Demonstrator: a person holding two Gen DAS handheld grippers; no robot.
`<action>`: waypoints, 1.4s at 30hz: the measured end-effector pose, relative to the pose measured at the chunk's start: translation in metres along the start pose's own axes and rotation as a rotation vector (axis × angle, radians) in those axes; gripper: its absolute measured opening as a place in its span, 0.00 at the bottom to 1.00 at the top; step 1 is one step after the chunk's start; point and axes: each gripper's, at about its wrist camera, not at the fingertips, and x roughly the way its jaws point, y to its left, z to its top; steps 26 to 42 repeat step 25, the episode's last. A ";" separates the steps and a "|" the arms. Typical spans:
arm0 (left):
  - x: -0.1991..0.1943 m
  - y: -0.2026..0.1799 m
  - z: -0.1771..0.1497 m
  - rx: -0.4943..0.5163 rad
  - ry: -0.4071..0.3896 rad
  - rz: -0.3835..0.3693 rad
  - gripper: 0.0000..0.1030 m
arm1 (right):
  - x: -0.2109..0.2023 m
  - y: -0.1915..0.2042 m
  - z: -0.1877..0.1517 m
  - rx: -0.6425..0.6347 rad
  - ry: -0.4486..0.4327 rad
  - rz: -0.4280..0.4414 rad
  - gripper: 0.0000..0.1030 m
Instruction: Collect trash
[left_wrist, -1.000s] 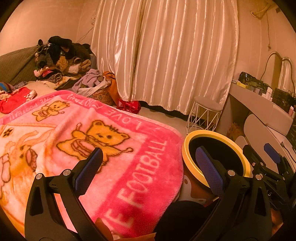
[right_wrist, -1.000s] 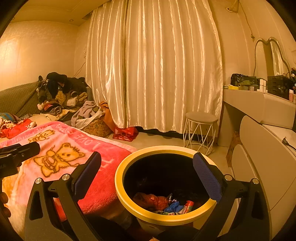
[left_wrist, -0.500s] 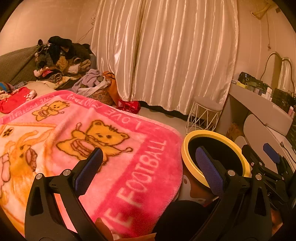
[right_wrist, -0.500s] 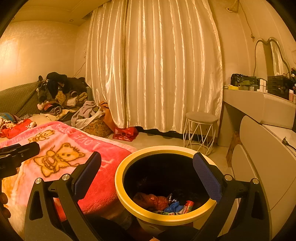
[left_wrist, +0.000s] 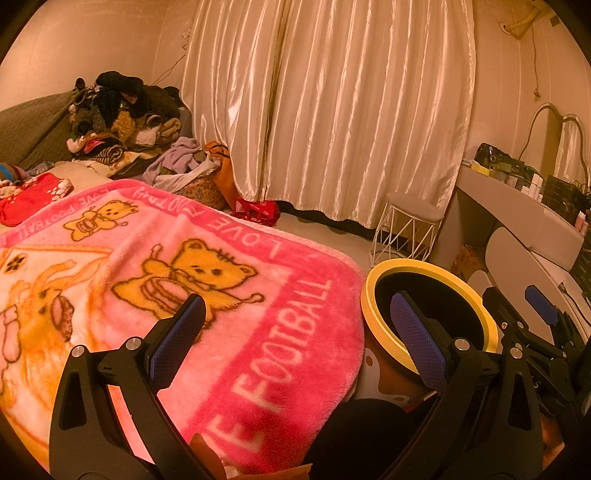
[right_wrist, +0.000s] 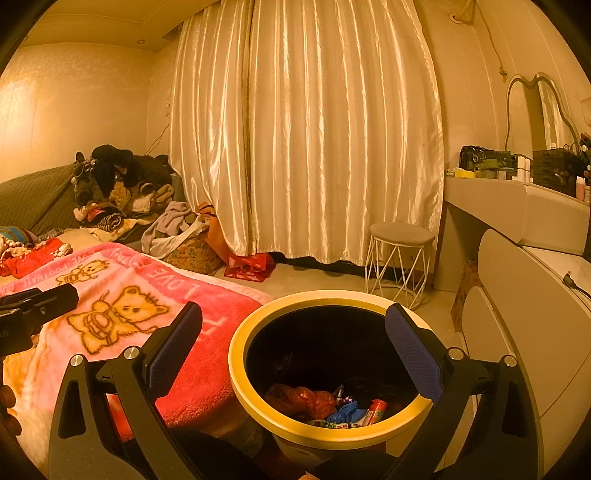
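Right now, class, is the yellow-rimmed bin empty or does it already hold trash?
It holds trash, but is far from full. The right wrist view shows wrappers lying at the bottom of the bin, well below its rim.

The left wrist camera is looking forward from low above the pink bear blanket (left_wrist: 192, 280), with the yellow-rimmed trash bin (left_wrist: 373, 291) close at its right. The right wrist camera is sitting nearly over that bin (right_wrist: 240, 369), peering into it. Both are facing the cream curtains (left_wrist: 332, 110) and sharing the wire-legged stool (right_wrist: 400, 236).
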 end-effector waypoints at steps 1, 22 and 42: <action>0.000 0.000 0.000 0.001 0.000 -0.001 0.89 | 0.000 0.000 -0.001 -0.001 0.000 0.000 0.94; -0.079 0.272 -0.041 -0.482 0.127 0.714 0.89 | 0.042 0.274 0.041 -0.217 0.241 0.776 0.94; -0.104 0.346 -0.079 -0.613 0.195 0.909 0.89 | 0.059 0.385 0.001 -0.347 0.504 0.928 0.94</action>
